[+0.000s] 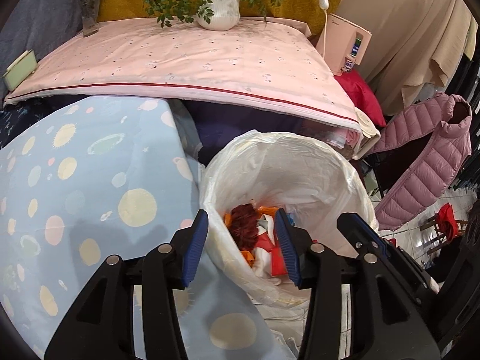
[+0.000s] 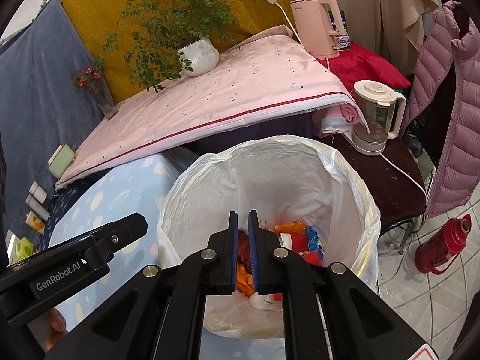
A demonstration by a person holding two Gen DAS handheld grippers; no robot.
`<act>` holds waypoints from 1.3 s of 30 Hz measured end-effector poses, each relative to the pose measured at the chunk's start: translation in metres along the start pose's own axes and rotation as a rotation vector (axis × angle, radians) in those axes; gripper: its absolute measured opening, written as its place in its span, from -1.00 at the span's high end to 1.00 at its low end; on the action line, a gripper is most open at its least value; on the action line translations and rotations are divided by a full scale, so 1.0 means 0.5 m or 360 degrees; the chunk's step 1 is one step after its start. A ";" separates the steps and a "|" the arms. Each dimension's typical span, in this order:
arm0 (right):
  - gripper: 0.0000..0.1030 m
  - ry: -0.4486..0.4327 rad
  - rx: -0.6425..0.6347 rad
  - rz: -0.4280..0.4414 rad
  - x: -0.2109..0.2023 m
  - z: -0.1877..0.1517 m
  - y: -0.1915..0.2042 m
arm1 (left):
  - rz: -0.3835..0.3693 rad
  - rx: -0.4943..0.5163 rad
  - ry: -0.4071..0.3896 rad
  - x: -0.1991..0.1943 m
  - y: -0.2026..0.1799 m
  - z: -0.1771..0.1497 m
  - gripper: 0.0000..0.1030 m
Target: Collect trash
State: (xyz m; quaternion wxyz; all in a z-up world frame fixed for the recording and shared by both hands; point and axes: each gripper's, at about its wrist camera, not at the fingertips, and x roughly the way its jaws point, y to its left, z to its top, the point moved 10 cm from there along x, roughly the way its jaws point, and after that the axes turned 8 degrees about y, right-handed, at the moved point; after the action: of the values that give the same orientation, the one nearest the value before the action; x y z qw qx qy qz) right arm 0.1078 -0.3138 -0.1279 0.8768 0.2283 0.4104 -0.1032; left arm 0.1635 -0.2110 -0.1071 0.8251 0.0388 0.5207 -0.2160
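**Both tongs poised over the lined bin, nothing in either grip**

The trash [image 2: 288,240] lies at the bottom of the bin [image 2: 354,180]: orange wrappers, a red-and-white carton, a dark red crumpled wad, something blue and stringy. The bin stands on the floor, just beside the blue spotted cover [image 1: 75,180] and in front of the tabletop [image 1: 186,60] under its pink cloth. Its white liner is folded out over the rim, which keeps the mouth wide and lets dropped pieces fall straight in.

The right tongs [image 2: 243,252] hang directly above the bin's mouth, aimed down into it. Their blue pads are drawn narrow, a thin slit between them, and nothing shows clamped in that slit; the scraps seen through it sit lower, in the bin. That placement suits a release over the opening, judging by where they point.

The left tongs [image 1: 241,249] stand wide and empty, straddling the near rim, with one pad over the blue cover and the other over the liner's inside. They tilt down and forward, close beside the right tongs.

The pink tabletop itself carries a potted plant [image 1: 217,12] and a flower vase [image 1: 90,9], with no loose litter visible on it, so the collecting looks largely done here.
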 end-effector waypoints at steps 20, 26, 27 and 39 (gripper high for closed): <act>0.05 0.0042 -0.0158 -0.0161 -0.030 -0.040 0.040 | 0.0263 -0.0081 -0.0078 -0.043 0.134 -0.062 -0.23; -0.07 0.0053 -0.0206 -0.0211 -0.038 -0.049 0.043 | 0.0290 -0.0094 -0.0071 -0.047 0.152 -0.082 -0.28; -0.08 0.0052 -0.0216 -0.0223 -0.039 -0.051 0.044 | 0.0295 -0.0097 -0.0070 -0.047 0.155 -0.085 -0.32; -0.44 0.0075 -0.0333 -0.0299 -0.034 -0.078 0.054 | 0.0327 -0.0104 -0.0025 -0.033 0.173 -0.126 -0.35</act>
State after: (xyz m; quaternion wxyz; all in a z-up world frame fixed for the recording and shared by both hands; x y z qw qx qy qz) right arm 0.0808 -0.2715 -0.1282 0.8725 0.0986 0.4589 -0.1361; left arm 0.1389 -0.1093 -0.1352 0.8478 0.0632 0.5142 -0.1135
